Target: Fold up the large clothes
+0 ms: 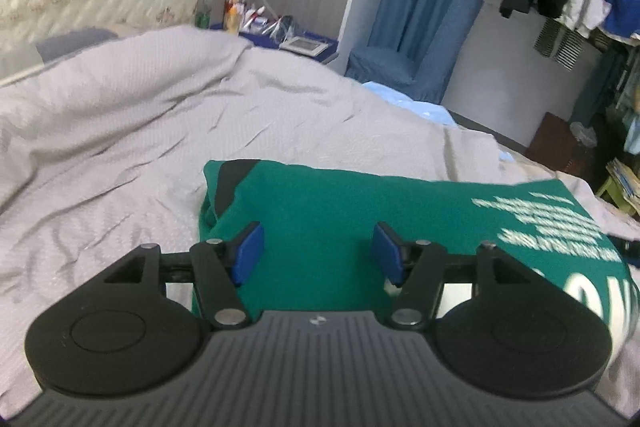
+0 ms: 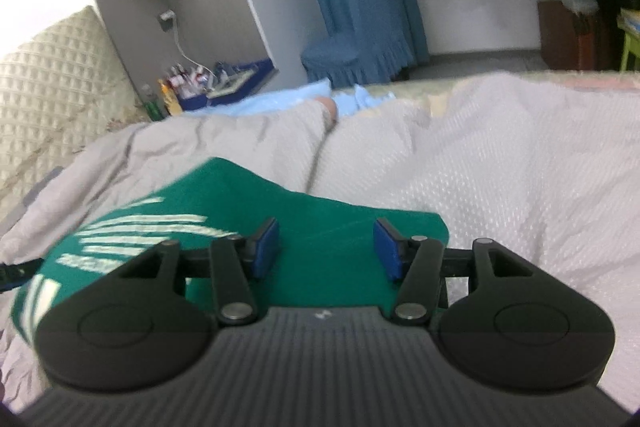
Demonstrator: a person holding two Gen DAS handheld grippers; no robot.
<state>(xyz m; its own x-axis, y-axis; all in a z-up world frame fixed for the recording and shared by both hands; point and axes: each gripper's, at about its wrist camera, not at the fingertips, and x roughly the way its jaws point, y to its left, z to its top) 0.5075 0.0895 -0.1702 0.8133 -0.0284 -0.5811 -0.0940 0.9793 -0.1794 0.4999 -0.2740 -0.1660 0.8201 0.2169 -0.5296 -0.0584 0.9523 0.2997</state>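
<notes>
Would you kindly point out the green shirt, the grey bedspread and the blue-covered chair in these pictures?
green shirt (image 1: 340,203): left wrist view, on its plain folded upper panel.
grey bedspread (image 1: 160,99): left wrist view, on a wrinkled bare stretch.
blue-covered chair (image 2: 340,55): right wrist view, on its seat cover.

My left gripper (image 1: 318,253) and right gripper (image 2: 326,247) look alike: ribbed grey housing, black round-ended linkage arms with silver pivot screws, blue pads at eleven and one o'clock.
</notes>
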